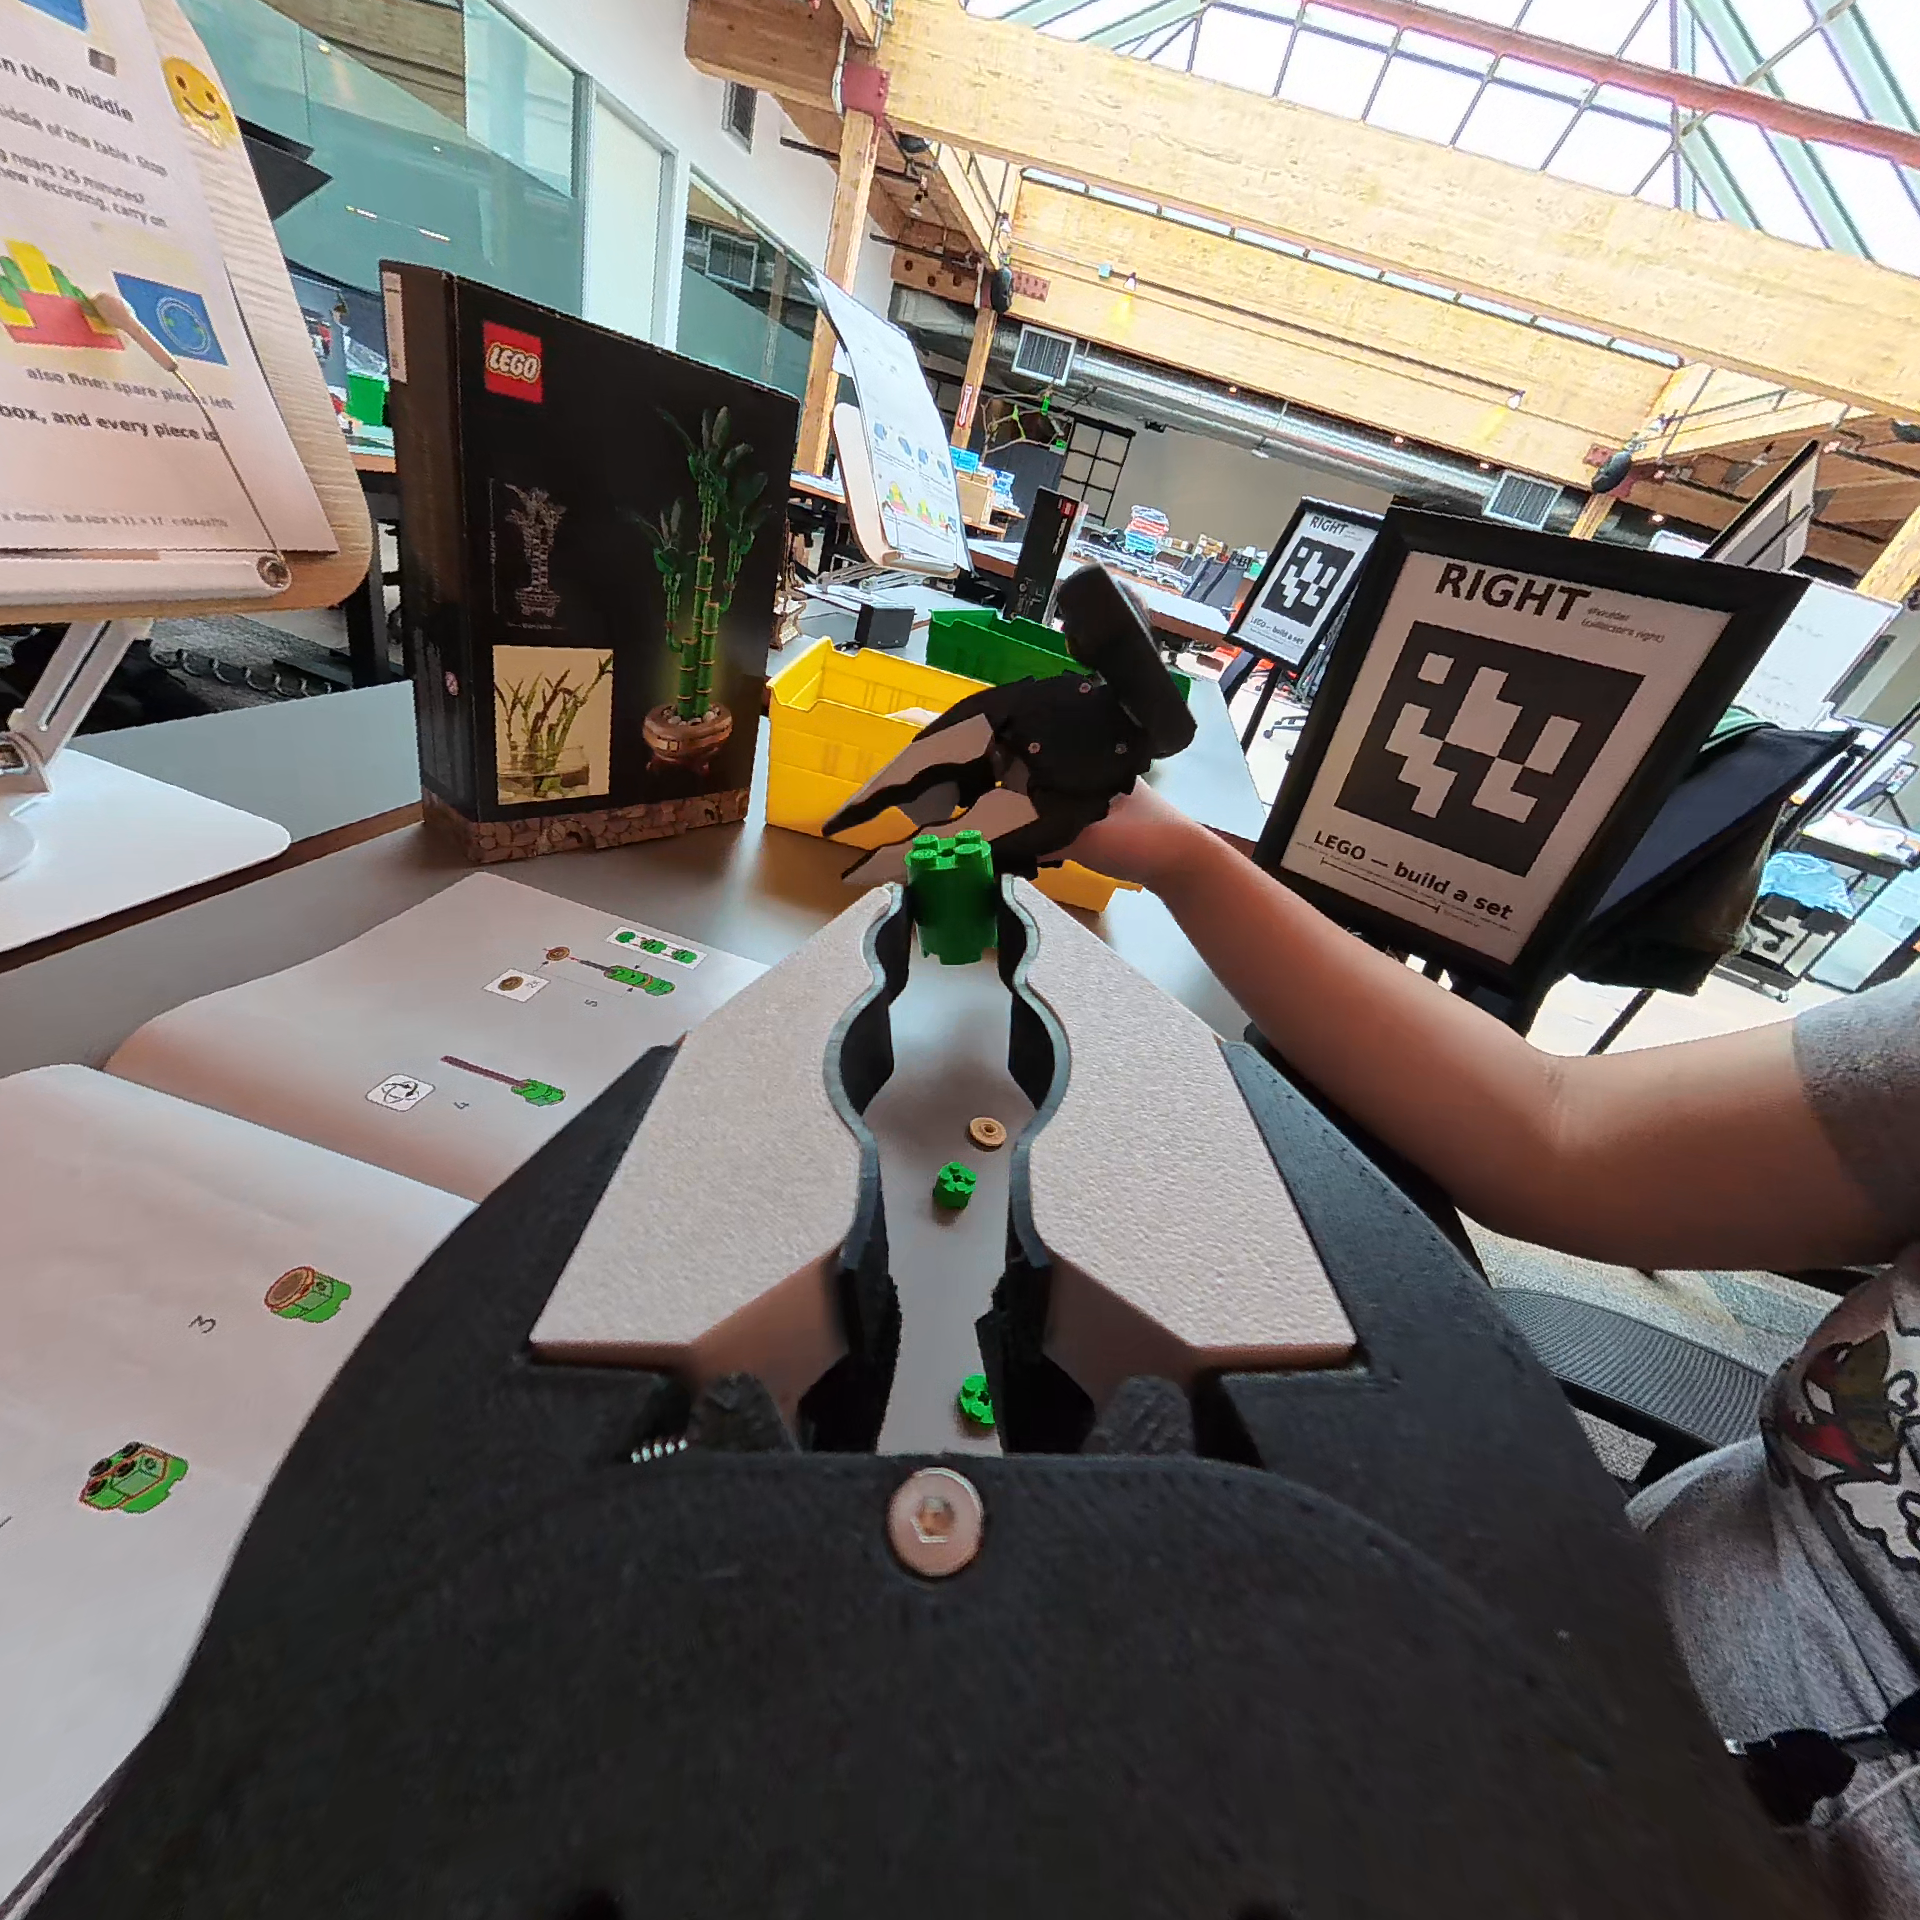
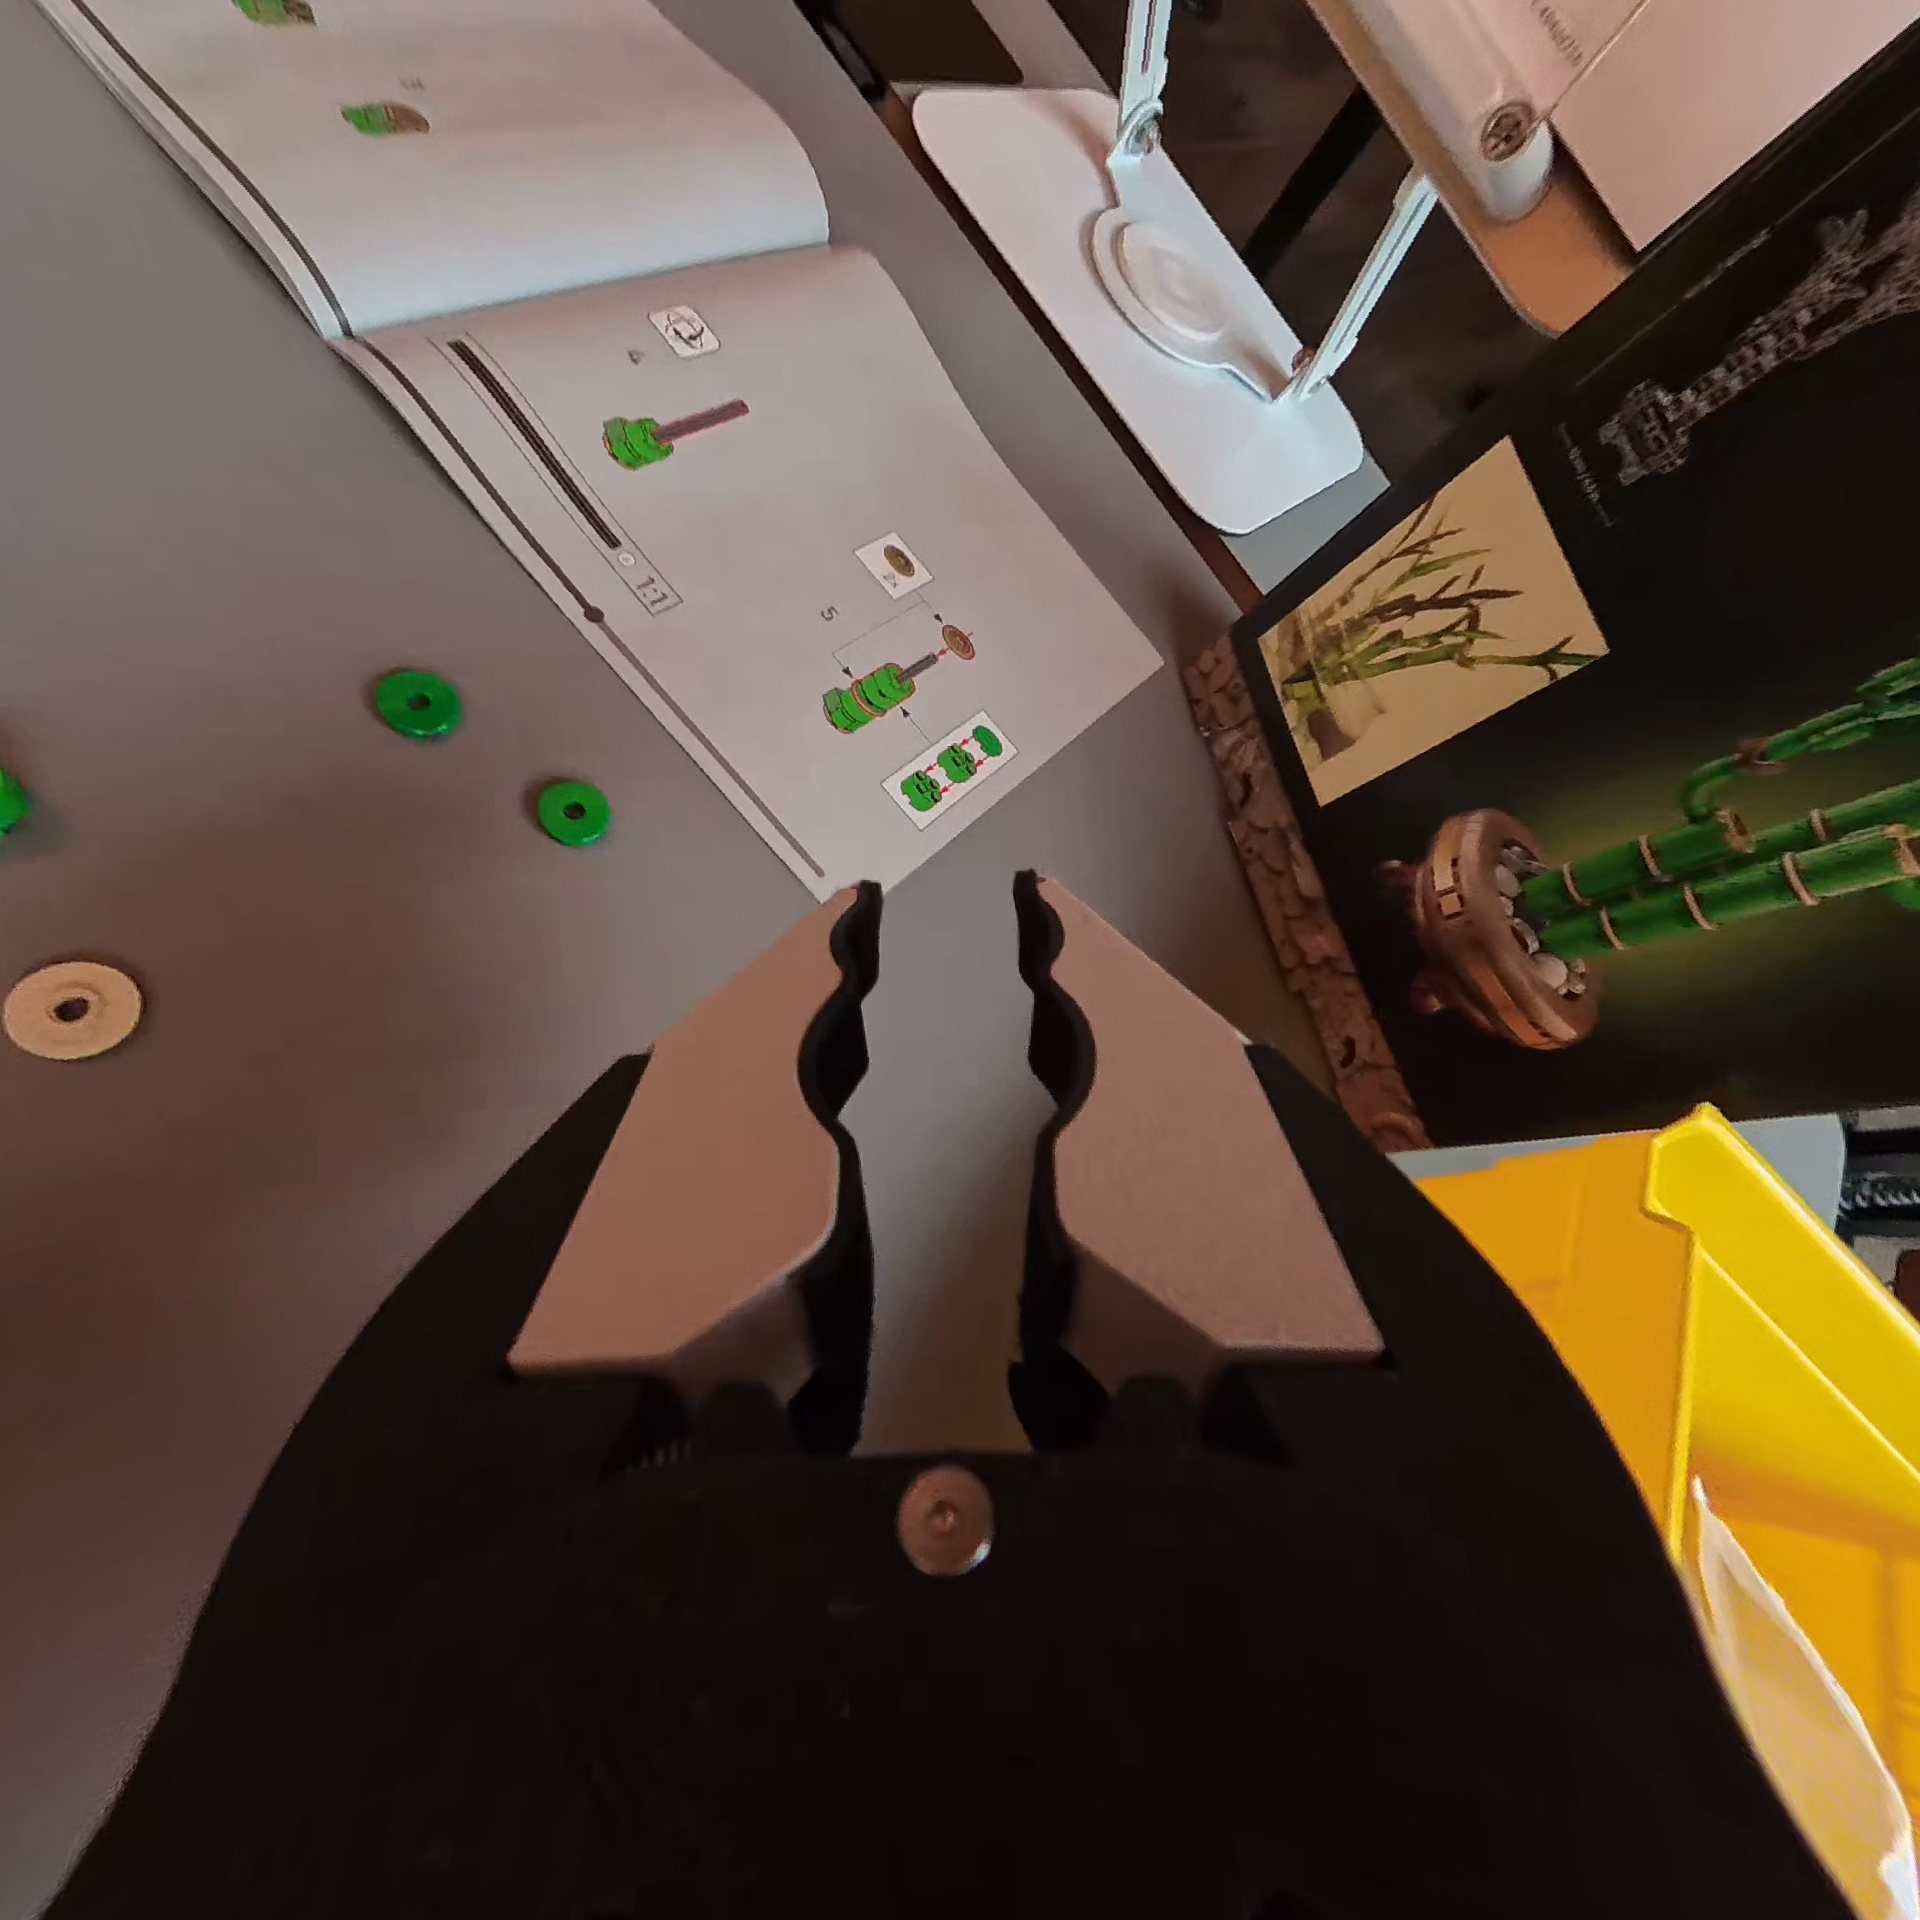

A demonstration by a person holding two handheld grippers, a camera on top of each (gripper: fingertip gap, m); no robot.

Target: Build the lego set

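My left gripper (image 1: 949,885) is shut on a green round brick stack (image 1: 951,920) and holds it upright above the table. My right gripper (image 2: 945,894) is open and empty. In the left wrist view it (image 1: 844,852) hovers just behind and left of the green stack, apart from it. Loose on the grey table lie a tan round plate (image 1: 986,1131) and two small green round pieces (image 1: 954,1184) (image 1: 975,1397). The right wrist view shows two green round plates (image 2: 418,703) (image 2: 574,812) and a tan round plate (image 2: 73,1008).
An open instruction booklet (image 1: 416,1039) (image 2: 727,468) lies to the left. The set's box (image 1: 592,561) (image 2: 1662,727) stands behind it, beside a yellow bin (image 1: 862,727) (image 2: 1766,1351) and a green bin (image 1: 997,639). A framed sign (image 1: 1507,748), a white stand (image 1: 104,831) and a person's arm (image 1: 1455,1101) border the area. One gripper's finger ends stand about 25 cm off the other's. Between my right fingertips and the tan round plate (image 2: 73,1008) there is roughly 15 cm. Seen from the left wrist view (image 1: 986,1130) as well.
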